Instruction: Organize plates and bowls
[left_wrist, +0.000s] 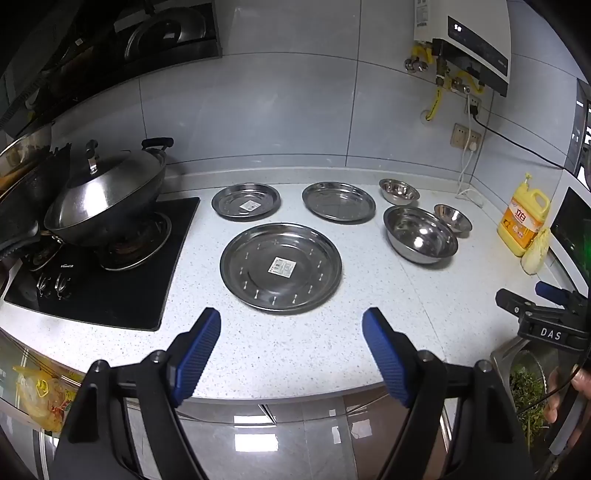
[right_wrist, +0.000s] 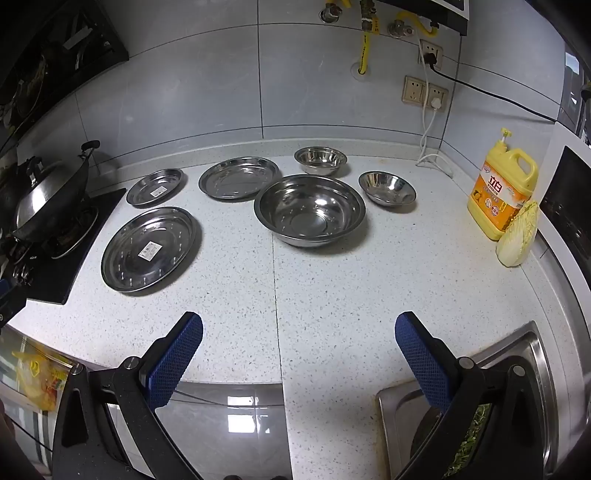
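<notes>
Left wrist view: left gripper (left_wrist: 291, 325) tilts down, gaping and empty, at frame bottom over the table (left_wrist: 295, 343); right gripper (right_wrist: 299, 328) likewise.

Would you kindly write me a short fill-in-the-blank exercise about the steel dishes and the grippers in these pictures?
1. The countertop holds three steel plates and ___ steel bowls.
2. The large plate carries a white ___ at its centre.
3. The left gripper and the right gripper both have their jaws ___.
4. The yellow bottle stands beside a ___.

Missing words: three; sticker; open; cabbage.
</notes>
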